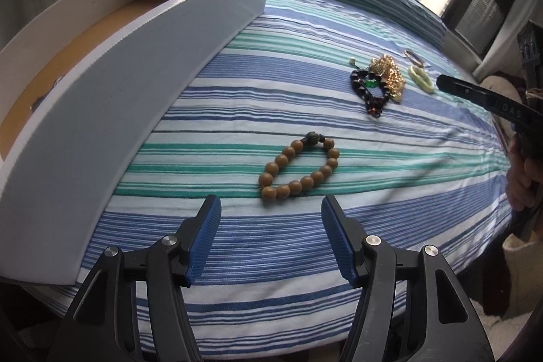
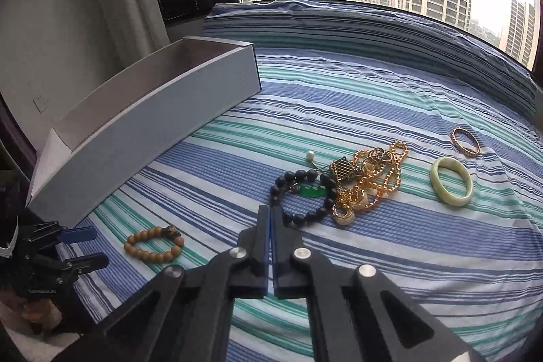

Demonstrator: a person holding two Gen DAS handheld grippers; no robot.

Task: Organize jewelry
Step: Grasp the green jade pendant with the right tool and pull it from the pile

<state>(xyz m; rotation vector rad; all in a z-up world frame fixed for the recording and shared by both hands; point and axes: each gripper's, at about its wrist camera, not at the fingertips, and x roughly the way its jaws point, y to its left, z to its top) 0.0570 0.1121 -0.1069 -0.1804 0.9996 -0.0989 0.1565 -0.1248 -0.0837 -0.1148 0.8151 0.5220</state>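
A bracelet of round tan wooden beads [image 1: 298, 170] lies flat on the blue, green and white striped cloth [image 1: 305, 260], just ahead of the left gripper [image 1: 271, 219]. That gripper's blue-padded jaws stand apart with nothing between them, and the bracelet sits clear of both tips. Its loop is a stretched oval; in the left wrist view the long axis runs from lower left to upper right, with the single dark carved bead at the far end. Beside it on the left stands a long white open cardboard box [image 1: 135, 97], its long side running away toward the window.

Farther off lies a tangled heap: a dark round-bead bracelet [image 2: 298, 195] with a small green stone [image 2: 310, 191] inside its ring, overlapped on the right by a gold chain necklace with pendants [image 2: 370, 182]. A small white pearl on a pin [image 2: 309, 155] lies just beyond the heap. Well to the right rest a pale green jade bangle [image 2: 451, 181] and, past it, a thin gold bangle [image 2: 465, 141], each tilted on the cloth.

The right gripper [image 2: 270, 214] has its jaws pressed together, apparently on nothing, though the view at the tips is tight. They point toward the near edge of the dark bead bracelet.
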